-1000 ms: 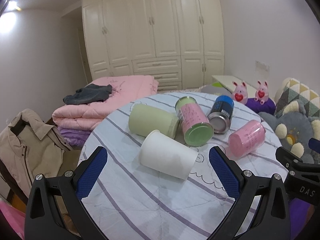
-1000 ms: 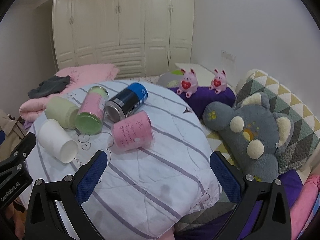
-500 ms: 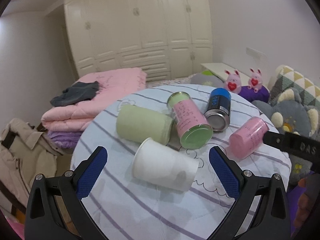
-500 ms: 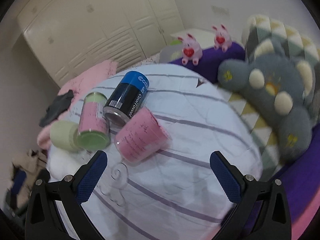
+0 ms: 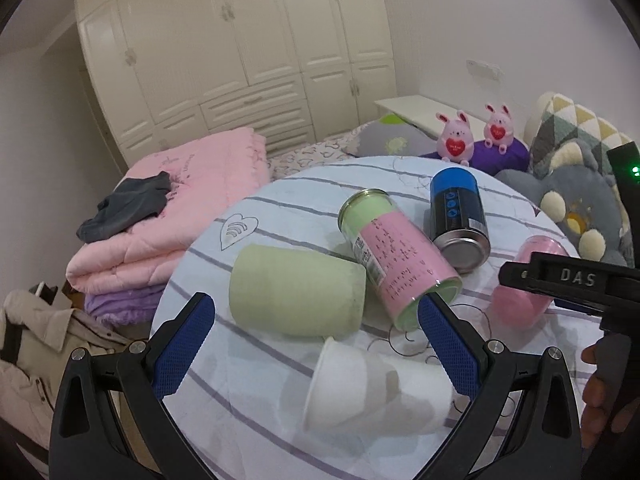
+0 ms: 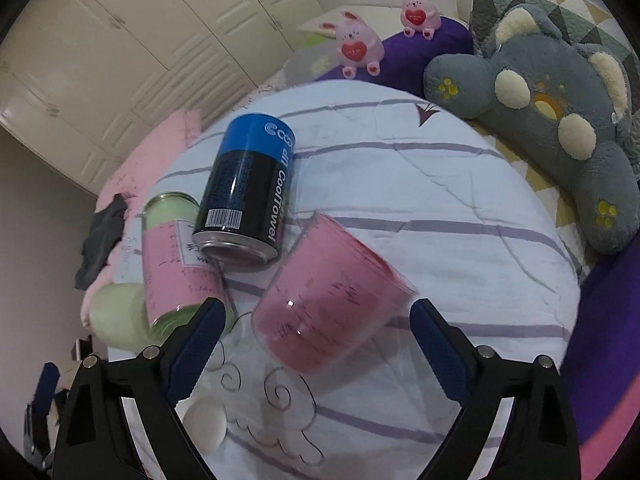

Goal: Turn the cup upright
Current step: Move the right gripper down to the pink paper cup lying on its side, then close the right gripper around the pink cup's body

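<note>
**Both grippers spread wide over toppled cups**

Right now the left gripper (image 5: 316, 340) is released, its blue pads (image 5: 182, 344) apart with nothing between them, hovering above the white cup (image 5: 376, 392) that lies on its side at about 6 o'clock on the round desk (image 5: 248, 384), rim toward 9 o'clock. Just beyond, at 12 o'clock from that cup, a pale green cup (image 5: 296, 292) also lies on its side, touching a pink-and-green canister (image 5: 396, 264) whose green end points at the gripper's right pad.

Similarly, the right gripper (image 6: 314, 336) is released, fingers spread wide, with the pink cup (image 6: 332, 304) lying on its side between and just ahead of them, not gripped. At 11 o'clock from the pink cup, a blue-and-black can (image 6: 248, 196) lies on its side touching the canister. Off the desk at 2 o'clock sits a grey plush toy (image 6: 552, 100), with two pink bunny toys (image 6: 358, 46) at 12 o'clock.
</note>
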Motion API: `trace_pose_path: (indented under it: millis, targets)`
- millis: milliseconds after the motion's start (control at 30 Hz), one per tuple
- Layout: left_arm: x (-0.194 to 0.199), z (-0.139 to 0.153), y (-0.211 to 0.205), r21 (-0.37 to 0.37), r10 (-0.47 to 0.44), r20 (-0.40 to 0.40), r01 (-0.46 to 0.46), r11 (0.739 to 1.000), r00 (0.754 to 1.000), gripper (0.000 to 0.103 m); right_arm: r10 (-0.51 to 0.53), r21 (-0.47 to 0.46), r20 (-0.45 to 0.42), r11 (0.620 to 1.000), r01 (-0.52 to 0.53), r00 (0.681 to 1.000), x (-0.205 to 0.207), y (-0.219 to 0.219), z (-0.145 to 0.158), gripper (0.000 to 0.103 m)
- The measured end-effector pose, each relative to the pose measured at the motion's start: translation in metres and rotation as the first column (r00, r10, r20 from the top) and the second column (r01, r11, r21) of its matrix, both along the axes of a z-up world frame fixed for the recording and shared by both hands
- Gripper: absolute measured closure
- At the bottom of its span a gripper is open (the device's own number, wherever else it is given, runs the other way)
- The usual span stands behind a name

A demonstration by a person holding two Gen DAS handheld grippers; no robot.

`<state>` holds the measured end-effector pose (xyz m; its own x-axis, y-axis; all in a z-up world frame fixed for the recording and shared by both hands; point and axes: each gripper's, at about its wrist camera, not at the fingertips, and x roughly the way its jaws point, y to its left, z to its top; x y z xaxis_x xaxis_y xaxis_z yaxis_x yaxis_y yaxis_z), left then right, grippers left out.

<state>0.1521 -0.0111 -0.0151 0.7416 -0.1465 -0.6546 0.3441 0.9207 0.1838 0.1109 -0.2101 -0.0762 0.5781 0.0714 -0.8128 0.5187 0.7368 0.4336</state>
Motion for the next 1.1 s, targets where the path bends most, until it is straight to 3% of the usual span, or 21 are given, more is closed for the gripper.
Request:
trace_pose_path:
  millis: [100,167,400,1100]
  targets:
    - [0.012,-0.004,-0.003,0.005,-0.021,-0.031,0.022,1.0,0.999,0.0,-0.006,-0.01,-0.027,1.0,0.006,1.0,0.01,0.001,-0.004,0.013]
    - [0.022,-0.007,-0.006,0.014,-0.034,-0.059,0.035,0.999,0.998,0.0,-0.002,-0.031,-0.056,1.0,0.0,0.998,0.016,0.002,-0.007,0.024]
    - [0.053,-0.022,-0.02,0.039,-0.081,-0.159,0.088,0.995,0.984,0.0,0.042,-0.057,-0.063,0.997,-0.045,0.997,0.026,0.003,-0.009,0.028]
    - [0.051,-0.018,-0.022,0.075,-0.03,-0.146,0.041,0.996,0.989,0.0,0.138,-0.096,-0.058,0.985,-0.143,0.989,0.015,0.006,0.004,0.034]
